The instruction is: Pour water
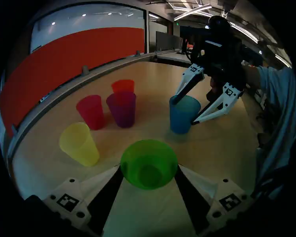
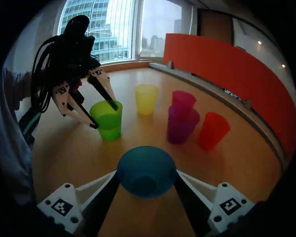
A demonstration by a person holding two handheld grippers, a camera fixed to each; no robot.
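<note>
My left gripper [image 1: 148, 170] is shut on a green cup [image 1: 149, 158], which stands upright between its white fingers [image 1: 104, 185]. The right gripper view shows that same green cup [image 2: 107, 122] on the wooden table, with the left gripper [image 2: 105, 116] pinching it from both sides. My right gripper [image 2: 147, 174] is shut on a blue cup [image 2: 147, 168], also upright. The left gripper view shows the blue cup [image 1: 184, 116] farther off, with the right gripper [image 1: 184, 111] around it. I cannot see water in either cup.
Yellow [image 1: 79, 144], pink [image 1: 91, 111], purple [image 1: 122, 108] and orange [image 1: 123, 85] cups stand in a loose group on the wooden table [image 1: 211, 146]. An orange partition [image 1: 69, 59] runs along the table's far edge. A person's sleeve [image 1: 278, 102] is at the right.
</note>
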